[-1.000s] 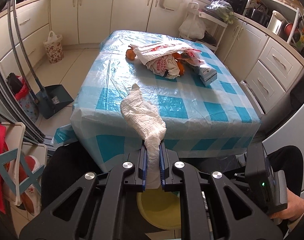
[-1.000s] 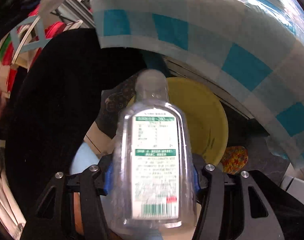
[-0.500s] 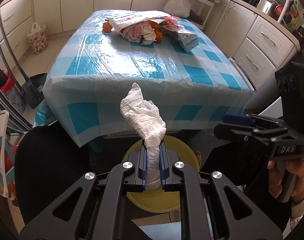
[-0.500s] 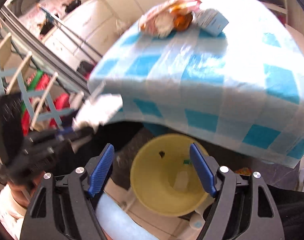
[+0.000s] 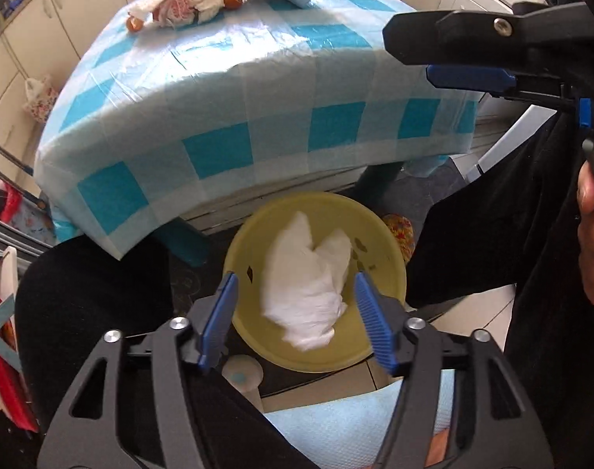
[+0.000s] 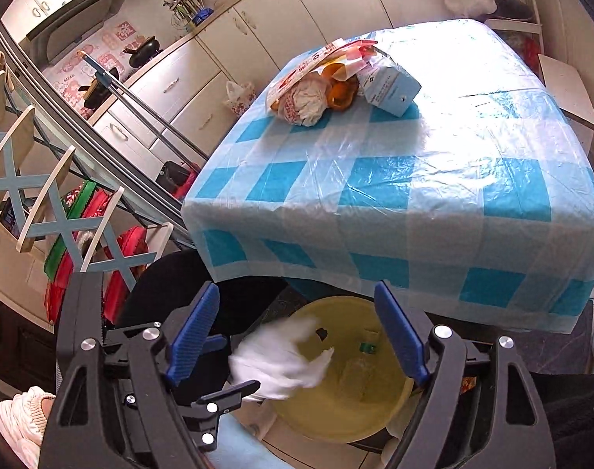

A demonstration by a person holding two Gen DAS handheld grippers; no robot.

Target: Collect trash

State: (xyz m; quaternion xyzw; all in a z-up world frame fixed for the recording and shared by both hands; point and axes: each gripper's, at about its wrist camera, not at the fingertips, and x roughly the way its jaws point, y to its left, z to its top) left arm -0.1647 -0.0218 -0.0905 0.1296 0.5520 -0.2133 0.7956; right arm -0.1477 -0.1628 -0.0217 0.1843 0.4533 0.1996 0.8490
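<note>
Your left gripper (image 5: 297, 312) is gaping wide above the yellow bin (image 5: 390, 262) as the soft, feather-light tissue (image 5: 308, 277) is dropping inside, and your right gripper (image 6: 297, 336) is hanging equally wide, empty.

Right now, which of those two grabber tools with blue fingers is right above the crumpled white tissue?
The left gripper: its open blue fingers flank the crumpled white tissue over the yellow plastic bin. The right gripper, also open, hangs farther off.
</note>
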